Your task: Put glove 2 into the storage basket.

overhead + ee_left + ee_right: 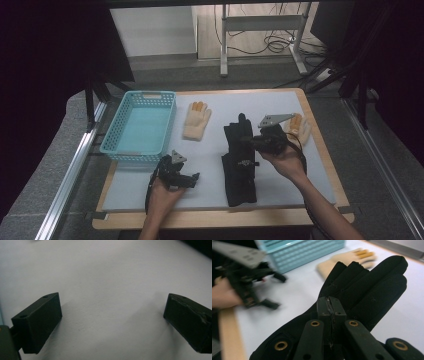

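A black glove (240, 170) lies lengthwise in the middle of the white mat, fingers pointing away from me. My right gripper (248, 141) hovers over its upper part. In the right gripper view its jaws (331, 301) are pressed together, low over the black glove (372, 285), and no fabric shows between them. My left gripper (194, 179) sits near the front left of the mat, pointing right. In its own view the jaws (112, 302) stand wide apart over bare mat. The right gripper view also shows the left gripper (276, 291), blurred.
A light blue basket (120, 135) stands at the back left and appears empty. One cream glove (196, 122) with orange fingertips lies beside it. A second cream glove (300, 127) lies behind my right gripper. The table's wooden edge (220, 217) runs along the front.
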A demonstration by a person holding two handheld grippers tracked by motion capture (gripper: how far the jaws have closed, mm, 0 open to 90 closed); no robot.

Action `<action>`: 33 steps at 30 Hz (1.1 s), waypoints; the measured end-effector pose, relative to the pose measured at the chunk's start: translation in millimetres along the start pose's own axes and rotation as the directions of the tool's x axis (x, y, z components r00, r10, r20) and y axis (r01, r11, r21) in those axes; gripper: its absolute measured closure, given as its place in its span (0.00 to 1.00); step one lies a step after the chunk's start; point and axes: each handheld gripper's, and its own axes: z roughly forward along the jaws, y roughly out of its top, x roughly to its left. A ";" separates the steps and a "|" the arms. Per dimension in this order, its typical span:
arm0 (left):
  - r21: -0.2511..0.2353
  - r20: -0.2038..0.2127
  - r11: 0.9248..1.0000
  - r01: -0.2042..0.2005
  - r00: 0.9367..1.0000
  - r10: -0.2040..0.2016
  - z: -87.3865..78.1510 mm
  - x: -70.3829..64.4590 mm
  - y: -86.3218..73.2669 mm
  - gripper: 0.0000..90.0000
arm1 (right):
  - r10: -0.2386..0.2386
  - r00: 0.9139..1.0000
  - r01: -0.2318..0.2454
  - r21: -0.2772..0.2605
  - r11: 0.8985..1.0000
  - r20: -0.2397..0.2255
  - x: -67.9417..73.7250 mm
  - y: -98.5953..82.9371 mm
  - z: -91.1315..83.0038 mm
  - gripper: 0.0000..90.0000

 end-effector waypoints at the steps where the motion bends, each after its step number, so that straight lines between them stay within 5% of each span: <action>1: 0.001 0.001 1.000 0.001 1.000 -0.001 0.0 0.0 0.0 0.02 | -0.003 1.000 0.003 0.002 1.000 -0.015 5.9 -2.2 -1.7 0.98; 9: 0.001 -0.001 1.000 0.000 1.000 0.000 0.0 -0.1 0.0 0.02 | -0.006 0.999 0.008 0.065 0.998 -0.034 33.9 -28.7 1.1 0.98; 18: -0.001 -0.001 1.000 0.002 1.000 -0.002 0.0 -0.2 -0.1 0.03 | 0.026 1.000 -0.026 0.122 0.992 0.007 31.2 -53.4 27.3 0.98; 24: 0.004 -0.001 1.000 -0.004 1.000 0.004 -0.3 0.2 0.0 0.03 | 0.024 0.998 -0.031 0.130 0.991 0.052 33.7 -65.3 33.2 0.97; 33: 0.000 -0.002 1.000 0.000 1.000 0.000 0.0 -0.2 -0.1 0.03 | 0.047 0.997 -0.054 0.118 0.992 0.061 29.4 -68.8 35.3 0.93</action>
